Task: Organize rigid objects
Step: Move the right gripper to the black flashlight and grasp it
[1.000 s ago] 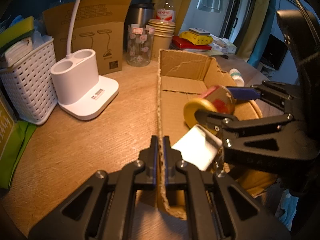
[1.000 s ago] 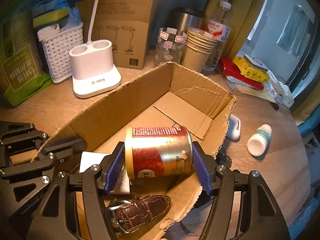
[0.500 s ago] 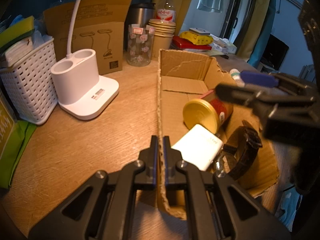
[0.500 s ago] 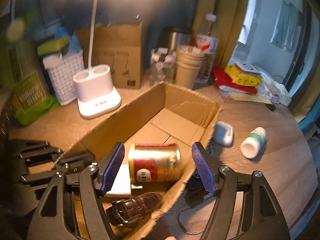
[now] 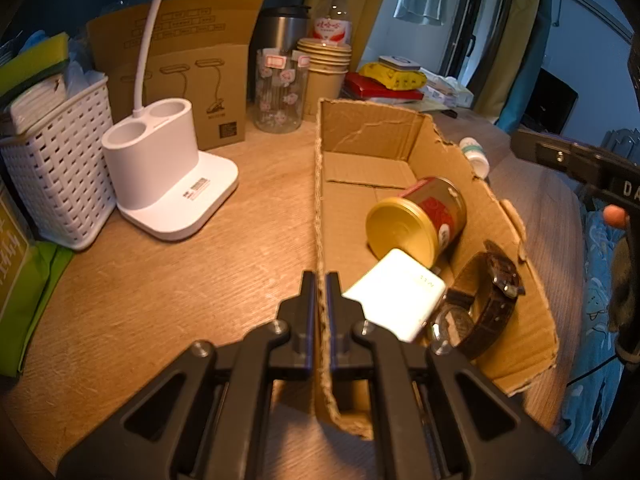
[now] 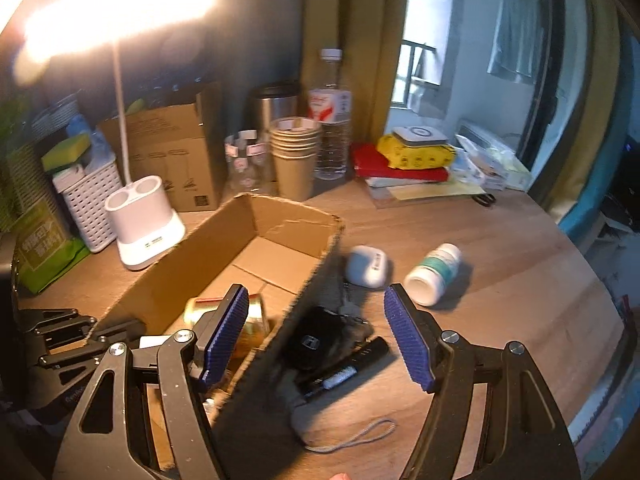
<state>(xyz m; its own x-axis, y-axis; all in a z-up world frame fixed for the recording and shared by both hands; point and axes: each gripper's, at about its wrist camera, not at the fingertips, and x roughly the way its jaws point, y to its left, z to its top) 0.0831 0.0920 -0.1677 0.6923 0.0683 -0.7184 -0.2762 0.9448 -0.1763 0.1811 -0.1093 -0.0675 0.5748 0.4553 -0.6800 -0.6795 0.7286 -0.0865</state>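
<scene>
My left gripper (image 5: 321, 280) is shut on the near left wall of the open cardboard box (image 5: 320, 184). Inside the box lie a gold and red can (image 5: 416, 216) on its side, a white flat charger block (image 5: 396, 296) and a brown leather watch (image 5: 488, 300). My right gripper (image 6: 316, 336) is open and empty, above the box's right wall (image 6: 312, 280). On the table right of the box lie a white earbud case (image 6: 366, 266), a white pill bottle (image 6: 434, 268), a black car key (image 6: 316, 340) and a black pen-shaped item (image 6: 344, 368).
A white lamp base (image 5: 164, 176), a white basket (image 5: 56, 172), a brown carton (image 5: 188, 80), a glass jar (image 5: 280, 92), stacked paper cups (image 5: 324, 72) and a water bottle (image 5: 332, 20) stand behind the box. Red and yellow packets (image 6: 408, 156) lie at back right.
My right gripper opened, let go of the can inside the box, and rose and moved right over the box's right wall. The left gripper kept its hold on the box wall.
</scene>
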